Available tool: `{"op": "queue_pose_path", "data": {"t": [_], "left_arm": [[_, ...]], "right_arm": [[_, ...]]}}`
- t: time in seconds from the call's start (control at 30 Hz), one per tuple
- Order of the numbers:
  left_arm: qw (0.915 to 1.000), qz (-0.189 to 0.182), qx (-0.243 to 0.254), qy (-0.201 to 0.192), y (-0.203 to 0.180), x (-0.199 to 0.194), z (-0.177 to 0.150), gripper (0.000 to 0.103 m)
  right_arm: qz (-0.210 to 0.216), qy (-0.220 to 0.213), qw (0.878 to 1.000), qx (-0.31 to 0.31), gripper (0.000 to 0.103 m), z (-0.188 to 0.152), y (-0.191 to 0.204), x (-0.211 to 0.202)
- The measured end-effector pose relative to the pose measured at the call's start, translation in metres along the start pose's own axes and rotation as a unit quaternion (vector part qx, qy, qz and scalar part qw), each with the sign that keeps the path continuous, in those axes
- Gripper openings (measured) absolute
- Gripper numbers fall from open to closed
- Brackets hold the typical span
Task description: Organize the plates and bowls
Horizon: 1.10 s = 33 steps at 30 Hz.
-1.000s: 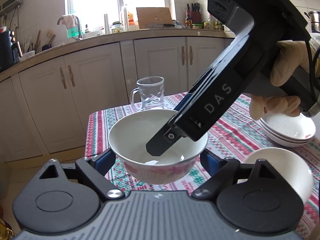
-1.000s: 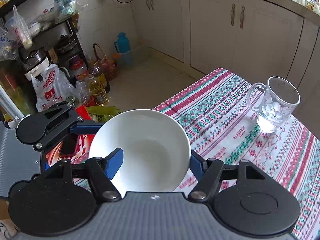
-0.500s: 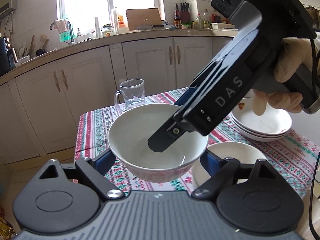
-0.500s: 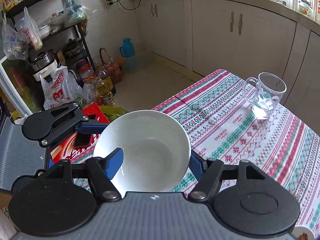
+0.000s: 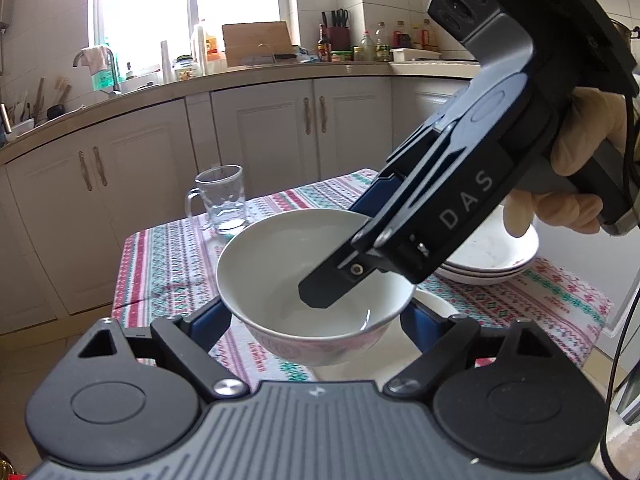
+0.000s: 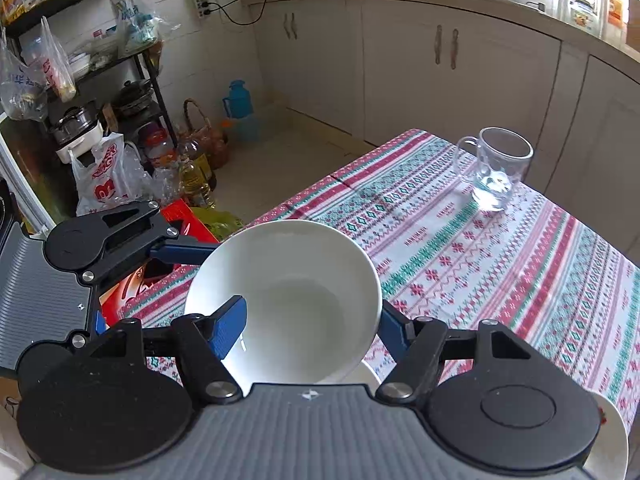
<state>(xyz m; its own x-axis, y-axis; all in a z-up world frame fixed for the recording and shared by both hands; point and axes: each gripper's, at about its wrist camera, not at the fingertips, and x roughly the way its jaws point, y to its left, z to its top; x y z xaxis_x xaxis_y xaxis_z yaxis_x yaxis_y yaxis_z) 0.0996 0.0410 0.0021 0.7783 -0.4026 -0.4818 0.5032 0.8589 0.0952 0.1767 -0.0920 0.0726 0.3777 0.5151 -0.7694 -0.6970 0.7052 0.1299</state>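
Observation:
A white bowl (image 5: 280, 264) with a pink pattern outside hangs above the striped tablecloth (image 5: 168, 256). My left gripper (image 5: 316, 316) is shut on it, one blue finger against each side. My right gripper (image 6: 308, 320) is shut on its wall, with one finger (image 6: 230, 326) inside the bowl (image 6: 296, 296) and the other outside. A second white bowl (image 5: 438, 306) sits on the cloth right under the held one, mostly hidden. A stack of white plates (image 5: 500, 256) lies further right, behind the right gripper's body and the gloved hand (image 5: 580, 152).
A glass mug (image 5: 222, 200) stands at the table's far left corner, also the glass mug (image 6: 496, 168) in the right wrist view. A white plate rim (image 6: 610, 440) shows at the lower right. Kitchen cabinets (image 5: 280, 128) stand beyond the table. Bags, bottles and a shelf rack (image 6: 120, 92) crowd the floor.
Both grippers have carried the bowl across the table, away from the mug and toward the plates. The second bowl, earlier beside the held one, now lies under it.

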Motion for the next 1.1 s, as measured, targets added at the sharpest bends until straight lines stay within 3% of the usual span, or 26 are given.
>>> {"op": "queue_pose_path", "data": {"t": [0.53,1.1], "left_arm": [[0.999,-0.034,-0.019,0.02,-0.022,0.004,-0.011,0.091],[0.9973,-0.047,-0.038,0.041,-0.022,0.015,-0.015,0.091]], "right_arm": [[-0.008,0.009,1.0,0.024,0.075,-0.038,-0.007,-0.01],[-0.003,0.017,0.999,0.043,0.075,-0.049,-0.013,0.002]]}}
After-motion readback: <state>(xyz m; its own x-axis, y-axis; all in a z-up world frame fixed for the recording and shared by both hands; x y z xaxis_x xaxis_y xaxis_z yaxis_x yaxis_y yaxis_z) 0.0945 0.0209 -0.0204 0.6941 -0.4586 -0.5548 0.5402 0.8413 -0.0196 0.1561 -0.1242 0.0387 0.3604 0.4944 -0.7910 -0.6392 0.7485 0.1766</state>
